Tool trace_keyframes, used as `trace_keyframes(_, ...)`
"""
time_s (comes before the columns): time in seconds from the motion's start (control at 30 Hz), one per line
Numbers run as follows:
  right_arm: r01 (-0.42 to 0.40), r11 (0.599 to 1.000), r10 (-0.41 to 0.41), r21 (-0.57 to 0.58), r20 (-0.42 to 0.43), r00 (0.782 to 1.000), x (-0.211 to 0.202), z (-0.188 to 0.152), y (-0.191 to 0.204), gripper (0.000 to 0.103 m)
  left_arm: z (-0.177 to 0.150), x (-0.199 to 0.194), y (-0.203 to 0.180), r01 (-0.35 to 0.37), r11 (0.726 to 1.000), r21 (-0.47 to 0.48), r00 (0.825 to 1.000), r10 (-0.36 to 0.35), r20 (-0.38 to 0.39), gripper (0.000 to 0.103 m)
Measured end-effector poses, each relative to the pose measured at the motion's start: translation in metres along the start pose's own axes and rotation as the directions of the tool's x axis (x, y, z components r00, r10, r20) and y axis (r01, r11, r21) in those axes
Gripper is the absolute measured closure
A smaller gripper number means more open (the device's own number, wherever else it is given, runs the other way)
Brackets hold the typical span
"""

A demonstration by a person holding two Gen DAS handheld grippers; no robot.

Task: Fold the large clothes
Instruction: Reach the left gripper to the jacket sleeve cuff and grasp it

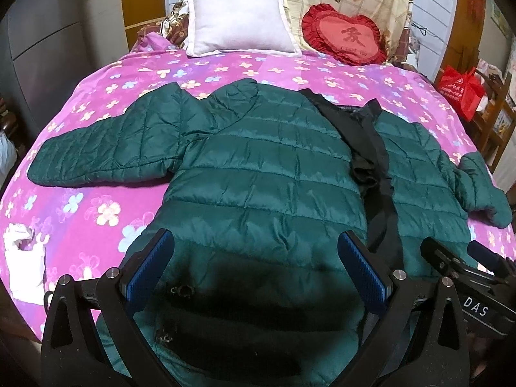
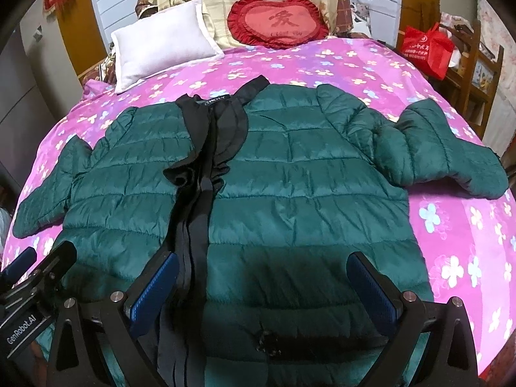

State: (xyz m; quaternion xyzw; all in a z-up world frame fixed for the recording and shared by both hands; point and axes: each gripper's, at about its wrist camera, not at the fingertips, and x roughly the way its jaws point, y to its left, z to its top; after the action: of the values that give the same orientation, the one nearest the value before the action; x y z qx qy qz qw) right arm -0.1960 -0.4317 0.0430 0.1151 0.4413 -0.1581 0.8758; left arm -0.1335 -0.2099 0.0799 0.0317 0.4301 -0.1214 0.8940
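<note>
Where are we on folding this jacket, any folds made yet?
Done: the green jacket lies spread flat on the pink bedspread, front up, with no fold visible. In hand: nothing; the left gripper and right gripper are open above the hem. Left: every fold.

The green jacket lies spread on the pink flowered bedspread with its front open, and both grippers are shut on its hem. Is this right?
Not quite. Both grippers are open: in each wrist view the jaws stand wide apart above the hem, holding nothing. The rest holds: the green jacket lies spread, front open, on the pink flowered bedspread, under the left gripper and right gripper.
</note>
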Motion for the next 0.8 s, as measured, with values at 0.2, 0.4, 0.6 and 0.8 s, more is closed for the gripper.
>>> trace_keyframes(0.2,0.003,1.0,-0.003,-0.011,-0.009,1.0,0.014,0.006,0.004,0.0,0.008,0.011,0.007,-0.007,1.0,-0.011,1.0,0.007,-0.004,0.001)
trace_keyframes(0.4,0.017,0.999,-0.017,-0.029,-0.009,1.0,0.025,0.014,0.007,0.0,0.016,0.022,0.015,-0.01,1.0,-0.026,1.0,0.01,-0.003,0.001)
trace_keyframes(0.6,0.006,0.999,-0.006,-0.035,-0.002,1.0,0.036,0.024,0.013,0.0,0.026,0.032,0.021,-0.023,0.999,-0.034,1.0,0.023,-0.009,0.001)
trace_keyframes(0.8,-0.016,0.999,0.016,-0.03,-0.01,1.0,0.049,0.032,0.021,0.0,0.034,0.042,0.029,-0.04,0.998,-0.043,0.999,0.039,-0.013,0.001)
